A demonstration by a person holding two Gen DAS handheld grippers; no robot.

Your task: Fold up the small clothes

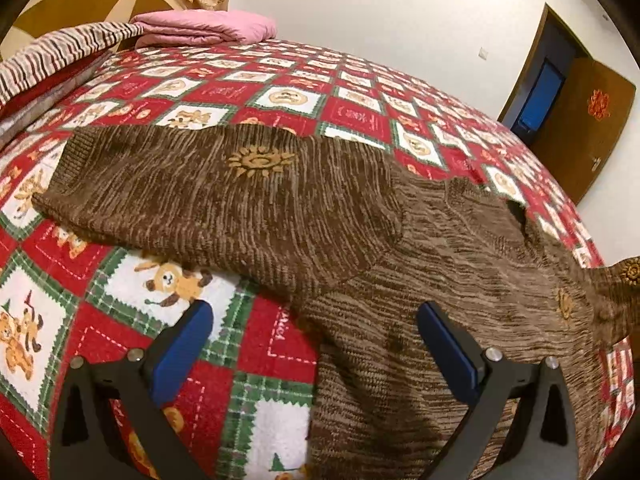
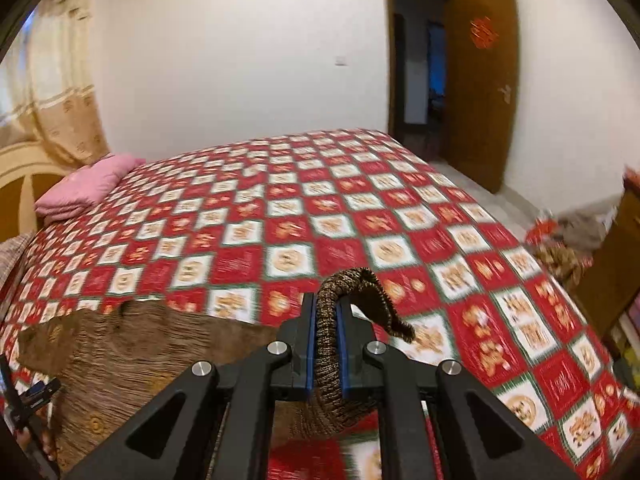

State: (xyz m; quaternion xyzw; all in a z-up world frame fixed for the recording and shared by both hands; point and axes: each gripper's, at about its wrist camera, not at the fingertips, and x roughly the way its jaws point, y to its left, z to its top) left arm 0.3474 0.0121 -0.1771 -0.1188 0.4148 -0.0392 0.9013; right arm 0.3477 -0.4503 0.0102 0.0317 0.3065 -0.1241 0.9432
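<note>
A brown knit sweater [image 1: 248, 196] with gold sun motifs lies spread on the red, white and green patchwork bedspread [image 1: 168, 320]. My left gripper [image 1: 320, 332] hangs open just above the sweater's near edge. One blue pad is over the bedspread, the other over the knit, and nothing is pinched between them. In the right wrist view my right gripper [image 2: 326, 308] is shut on a brown knit sleeve end [image 2: 360, 280], which is lifted off the bed and curls over the fingertips. The sweater's body [image 2: 120, 352] lies to the lower left.
A folded pink blanket [image 1: 208, 28] and a striped cloth [image 1: 60, 52] lie by the headboard. A brown door [image 2: 480, 96] stands open at the far right. Clutter [image 2: 560, 248] sits on the floor beside the bed's right edge. A hand with the other gripper [image 2: 28, 404] shows at the lower left.
</note>
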